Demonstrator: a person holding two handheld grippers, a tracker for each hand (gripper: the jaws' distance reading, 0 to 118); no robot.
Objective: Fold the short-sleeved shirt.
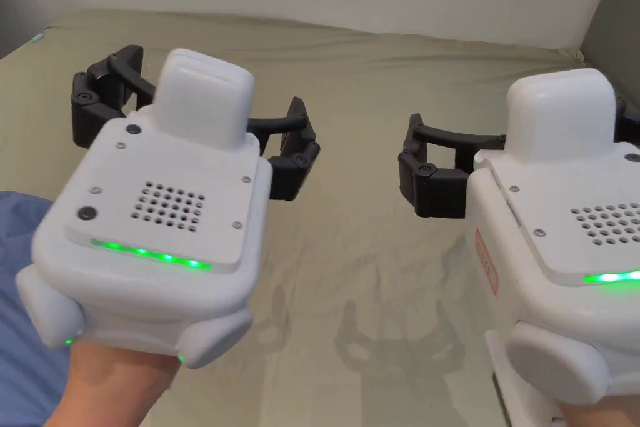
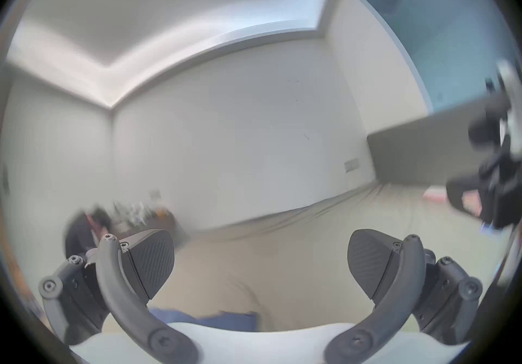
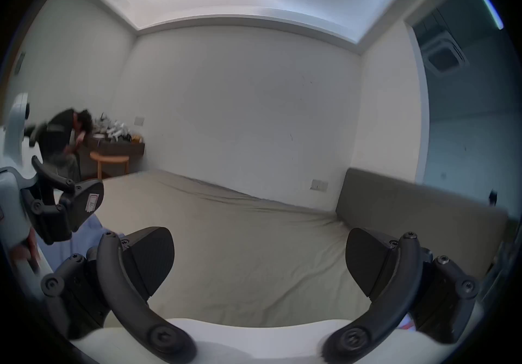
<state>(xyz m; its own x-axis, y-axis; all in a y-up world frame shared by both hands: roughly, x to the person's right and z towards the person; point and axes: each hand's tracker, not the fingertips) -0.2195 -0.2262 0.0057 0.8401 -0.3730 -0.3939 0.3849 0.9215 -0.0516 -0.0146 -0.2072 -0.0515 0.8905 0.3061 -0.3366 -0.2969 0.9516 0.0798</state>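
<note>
Grippers, two, hand-held, raised side by side above a bed.

Left gripper [image 1: 197,125]: jaws spread wide, nothing between them; ribbed pads [image 2: 152,260] are seen bare in the left gripper view, with bedsheet beyond.

Right gripper [image 3: 260,263]: jaws likewise spread wide and empty, as shown in the right gripper view; in the head view one jaw is cut off by the frame edge.

Bedsheet [image 1: 375,103]: olive-beige, lightly creased, stretched over the bed; gripper shadows are cast on it below the tools.

Short-sleeved shirt [image 1: 22,297]: blue cloth is seen at the near left edge of the bed, below and behind the left gripper; its lie and shape cannot be told, since little of it is visible.

Step in hand: judged to be the outset; no fold is seen to be made and nothing is held.

Next move: the grippers would need to be lowered and turned toward the blue cloth, and an edge or shoulder taken between open jaws before spreading flat.
</note>
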